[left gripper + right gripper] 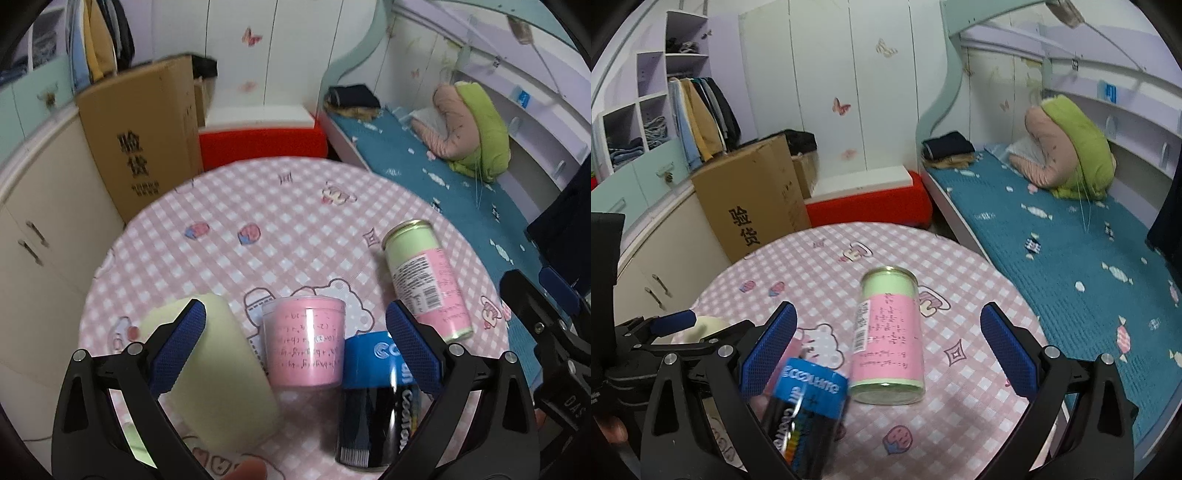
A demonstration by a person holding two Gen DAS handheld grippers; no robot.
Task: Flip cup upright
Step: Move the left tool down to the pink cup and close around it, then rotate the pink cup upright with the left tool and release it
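On the checked table (295, 206), we are seeing the pink cup (304, 341) standing between our released left gripper (295, 350) fingers, the blue-black can (373, 398) touching it at four o'clock. Our right gripper (888, 350) is also gaping, framing the pink-green can (888, 332).

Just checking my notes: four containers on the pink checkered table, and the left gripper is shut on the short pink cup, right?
Not quite. The left gripper is open: in the left wrist view its fingers stand wide apart around the short pink cup, not touching it. The four containers on the pink checkered table are right.
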